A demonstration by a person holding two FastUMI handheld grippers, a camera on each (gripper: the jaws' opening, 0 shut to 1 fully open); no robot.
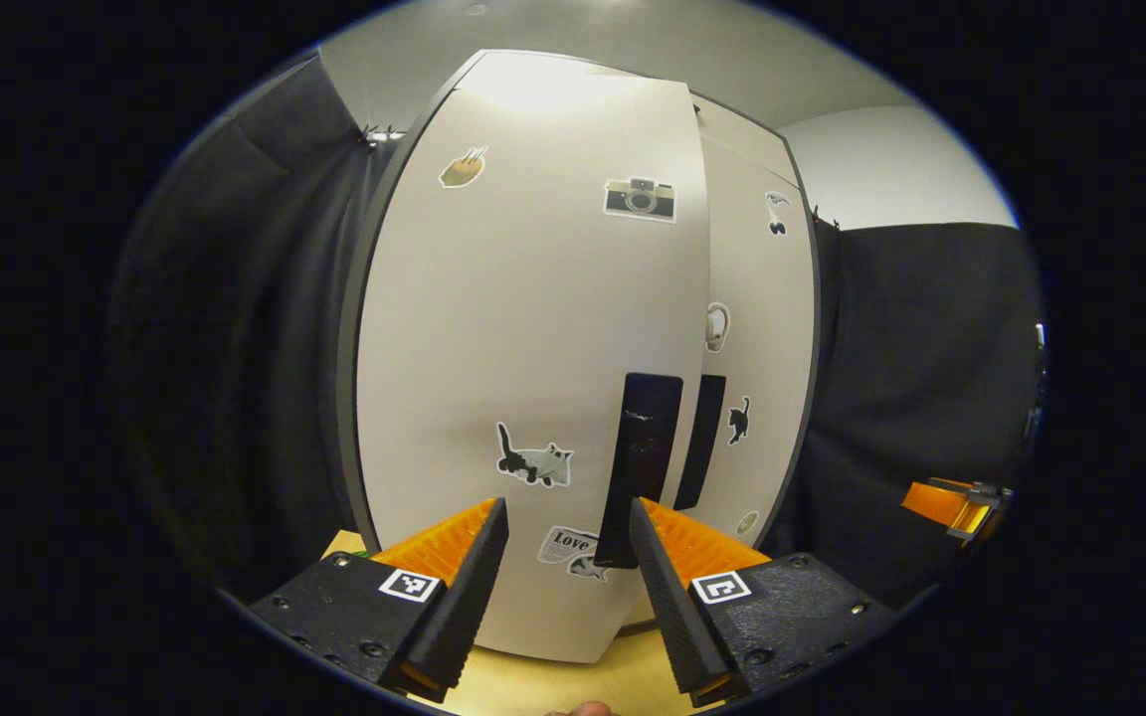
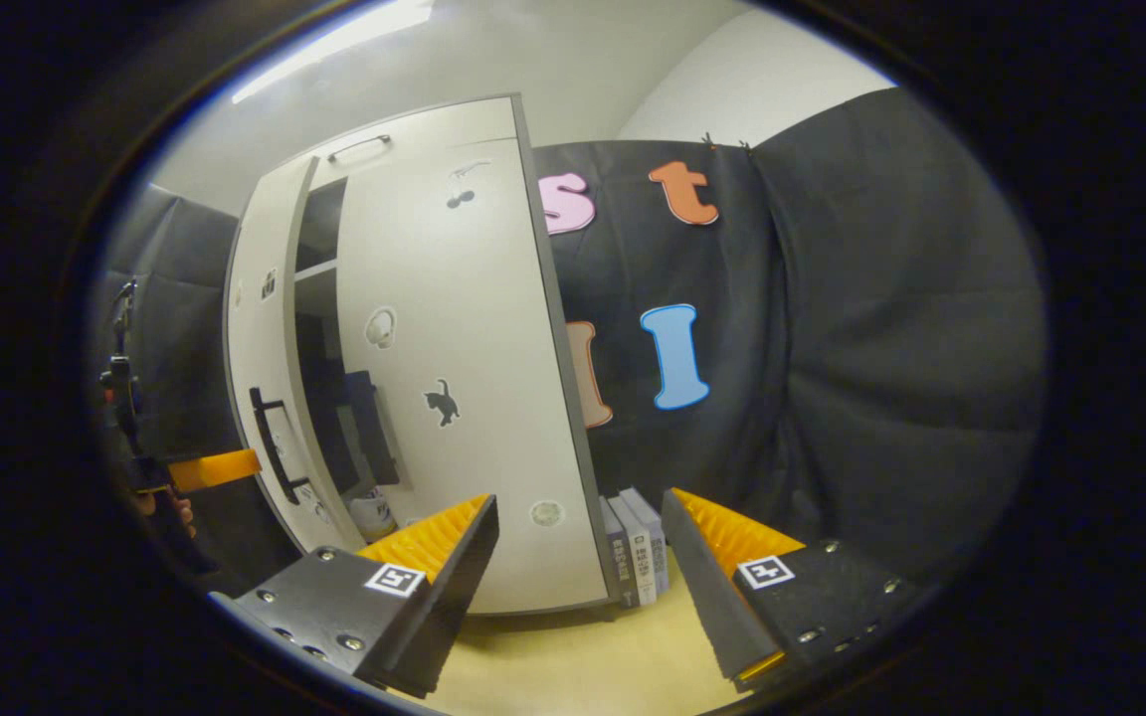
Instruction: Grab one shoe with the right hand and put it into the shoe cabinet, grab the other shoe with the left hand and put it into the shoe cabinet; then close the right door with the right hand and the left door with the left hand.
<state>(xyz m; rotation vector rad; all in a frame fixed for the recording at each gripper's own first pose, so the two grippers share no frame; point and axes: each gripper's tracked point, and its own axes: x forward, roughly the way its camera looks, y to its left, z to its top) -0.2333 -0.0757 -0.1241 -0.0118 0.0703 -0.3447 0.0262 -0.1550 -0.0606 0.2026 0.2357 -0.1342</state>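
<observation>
1. Two doors are at stake; the left door is not yet shut, its free edge standing out in front of the right door.
2. The left gripper faces the left door, jaws spread and holding nothing. The left door's handle runs upright, just above and between the fingertips.
3. The right gripper hangs with jaws spread and empty, before the right door's lower edge, above the table.
4. The left gripper is nearer the open door; judged next move: push it toward the shoe cabinet.
5. The right gripper view adds the dark gap between the doors, shelves inside and books beside the shoe cabinet. Shoes cannot be made out.
</observation>
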